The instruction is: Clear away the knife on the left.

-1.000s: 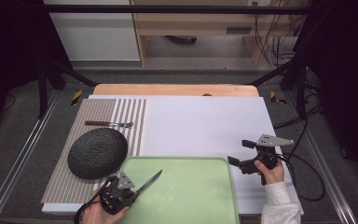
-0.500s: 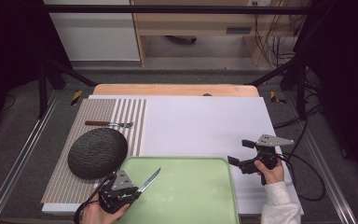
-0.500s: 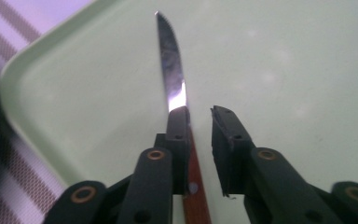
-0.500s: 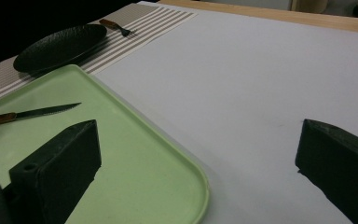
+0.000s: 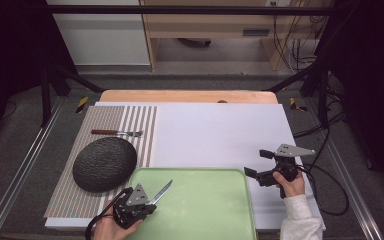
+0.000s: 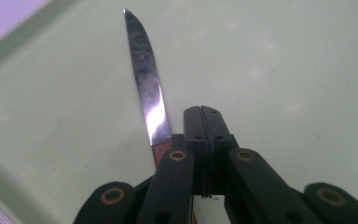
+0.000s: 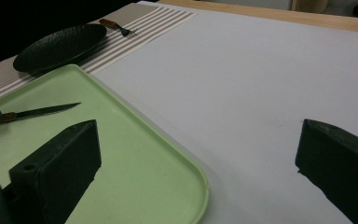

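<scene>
Over the green tray (image 5: 205,200), the left gripper (image 5: 147,202) clenches the knife (image 6: 144,79) handle, blade jutting ahead to lift clear, while the right gripper (image 5: 262,167) gapes idle

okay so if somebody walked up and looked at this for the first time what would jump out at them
Probably the knife: the left hand-held gripper is shut on its handle at the near left, and its serrated blade juts out over the big green tray. Next, the dark round plate on the striped placemat, with a fork beyond it. At the right, the right hand-held gripper hangs open over the white table cover.
</scene>
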{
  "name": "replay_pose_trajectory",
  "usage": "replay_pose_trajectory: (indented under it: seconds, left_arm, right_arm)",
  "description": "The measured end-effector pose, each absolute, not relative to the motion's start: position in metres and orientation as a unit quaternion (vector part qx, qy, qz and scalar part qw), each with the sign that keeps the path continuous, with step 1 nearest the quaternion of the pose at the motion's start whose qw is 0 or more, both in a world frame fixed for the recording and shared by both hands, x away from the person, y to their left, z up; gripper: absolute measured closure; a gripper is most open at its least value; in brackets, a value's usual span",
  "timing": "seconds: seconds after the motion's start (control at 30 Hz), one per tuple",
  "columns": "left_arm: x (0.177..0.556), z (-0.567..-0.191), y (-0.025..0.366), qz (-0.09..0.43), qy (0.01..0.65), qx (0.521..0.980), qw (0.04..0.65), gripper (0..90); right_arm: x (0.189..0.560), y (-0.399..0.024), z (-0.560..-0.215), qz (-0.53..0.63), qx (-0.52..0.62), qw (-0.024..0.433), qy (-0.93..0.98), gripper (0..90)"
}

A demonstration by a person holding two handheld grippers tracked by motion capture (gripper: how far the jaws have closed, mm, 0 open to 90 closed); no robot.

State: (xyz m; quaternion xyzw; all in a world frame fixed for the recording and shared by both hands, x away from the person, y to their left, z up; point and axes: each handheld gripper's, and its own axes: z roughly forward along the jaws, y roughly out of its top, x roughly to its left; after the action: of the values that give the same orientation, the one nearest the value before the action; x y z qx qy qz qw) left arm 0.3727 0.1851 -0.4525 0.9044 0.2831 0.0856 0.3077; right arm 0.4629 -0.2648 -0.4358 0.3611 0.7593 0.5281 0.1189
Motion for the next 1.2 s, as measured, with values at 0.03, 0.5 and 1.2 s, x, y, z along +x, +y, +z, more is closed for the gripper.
replay_pose_trajectory:
  seconds: [0.03, 0.5, 1.2]
  left_arm:
    - [0.373, -0.453, 0.184, 0.085, 0.282, 0.906, 0.305, 89.7]
    - [0.373, -0.458, 0.185, 0.098, 0.282, 0.910, 0.289, 89.8]
    - [0.376, -0.456, 0.197, 0.117, 0.316, 0.897, 0.286, 89.8]
  right_arm:
    - [0.463, -0.265, -0.436, 0.528, 0.361, 0.119, 0.759, 0.6]
    - [0.463, -0.265, -0.436, 0.529, 0.361, 0.119, 0.759, 0.6]
    - [0.463, -0.265, -0.436, 0.529, 0.361, 0.119, 0.759, 0.6]
